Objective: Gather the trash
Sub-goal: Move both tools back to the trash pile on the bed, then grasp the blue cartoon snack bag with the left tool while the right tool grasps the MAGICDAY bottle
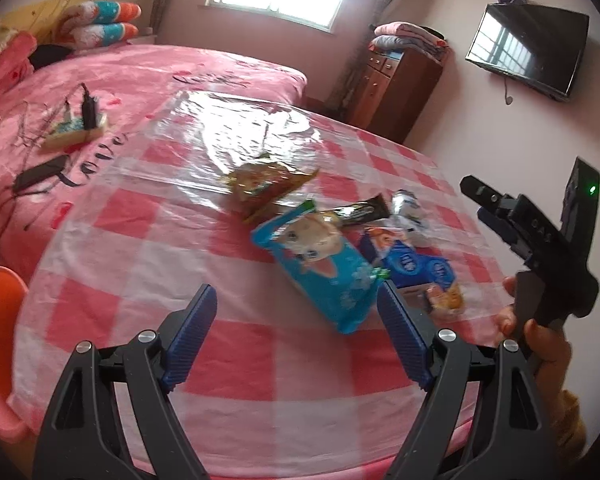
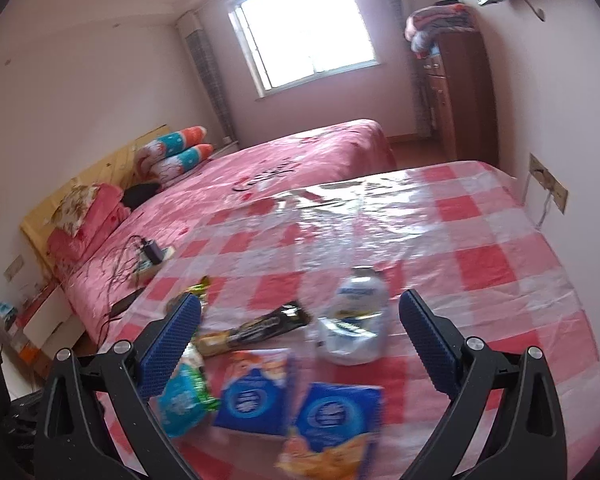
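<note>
Here, left gripper spread above teal snack bag; right gripper spread above wrappers.

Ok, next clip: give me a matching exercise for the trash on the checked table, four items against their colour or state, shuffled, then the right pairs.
Items:
1. cartoon snack bag
2. plastic bottle
3. long wrapper
4. biscuit packs

Descriptions:
A. clear, crushed, lying on its side
B. dark blue with an orange picture, two side by side
C. light blue, nearest the left gripper
D. black and gold, narrow

Pairs: 1-C, 2-A, 3-D, 4-B

Both the left gripper and the right gripper are open and hold nothing.
</note>
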`<state>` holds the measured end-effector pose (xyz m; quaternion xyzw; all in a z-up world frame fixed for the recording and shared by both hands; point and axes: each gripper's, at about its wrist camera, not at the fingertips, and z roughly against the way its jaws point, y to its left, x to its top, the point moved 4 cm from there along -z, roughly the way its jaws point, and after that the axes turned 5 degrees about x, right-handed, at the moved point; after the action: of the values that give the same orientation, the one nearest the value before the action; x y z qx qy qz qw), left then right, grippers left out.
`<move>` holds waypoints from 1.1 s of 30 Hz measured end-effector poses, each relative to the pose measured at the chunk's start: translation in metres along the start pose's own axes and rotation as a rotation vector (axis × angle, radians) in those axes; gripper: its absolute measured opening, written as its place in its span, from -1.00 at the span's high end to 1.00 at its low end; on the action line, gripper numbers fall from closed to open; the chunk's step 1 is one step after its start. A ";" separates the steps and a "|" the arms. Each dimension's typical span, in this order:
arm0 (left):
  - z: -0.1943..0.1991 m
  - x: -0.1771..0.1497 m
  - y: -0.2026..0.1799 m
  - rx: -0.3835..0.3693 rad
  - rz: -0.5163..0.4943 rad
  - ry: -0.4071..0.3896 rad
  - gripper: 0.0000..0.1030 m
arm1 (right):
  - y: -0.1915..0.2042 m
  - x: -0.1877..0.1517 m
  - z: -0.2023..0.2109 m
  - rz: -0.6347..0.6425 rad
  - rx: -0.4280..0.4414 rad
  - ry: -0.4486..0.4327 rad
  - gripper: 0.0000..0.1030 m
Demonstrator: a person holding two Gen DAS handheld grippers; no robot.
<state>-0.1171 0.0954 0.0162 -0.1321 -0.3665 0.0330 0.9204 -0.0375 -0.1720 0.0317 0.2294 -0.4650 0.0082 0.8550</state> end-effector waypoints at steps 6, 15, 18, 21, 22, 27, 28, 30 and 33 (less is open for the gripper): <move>-0.020 0.003 -0.015 -0.043 0.066 0.065 -0.61 | -0.030 0.001 0.000 -0.089 -0.011 0.034 -0.90; -0.048 0.017 -0.029 -0.027 0.141 0.099 -0.60 | -0.050 -0.003 -0.003 -0.131 0.001 0.076 -0.90; -0.058 0.021 -0.032 0.000 0.147 0.108 -0.60 | -0.052 -0.003 -0.006 -0.131 0.007 0.088 -0.90; -0.066 0.024 -0.035 0.046 0.126 0.111 -0.61 | -0.055 -0.003 -0.008 -0.135 0.003 0.098 -0.90; -0.069 0.025 -0.037 0.057 0.120 0.110 -0.60 | -0.056 -0.003 -0.010 -0.139 0.001 0.105 -0.90; -0.078 0.029 -0.039 0.092 0.100 0.115 -0.60 | -0.060 -0.004 -0.022 -0.159 -0.003 0.150 -0.90; -0.079 0.029 -0.039 0.097 0.097 0.117 -0.60 | -0.059 -0.004 -0.025 -0.153 -0.008 0.159 -0.90; -0.082 0.028 -0.038 0.108 0.091 0.125 -0.60 | -0.055 -0.006 -0.031 -0.136 -0.012 0.173 -0.90; -0.086 0.026 -0.034 0.111 0.097 0.137 -0.60 | -0.051 -0.006 -0.041 -0.114 -0.019 0.197 -0.90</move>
<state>-0.0401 0.0476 -0.0171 -0.1003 -0.2935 0.0888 0.9465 0.0027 -0.1998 -0.0115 0.2455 -0.3649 -0.0222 0.8978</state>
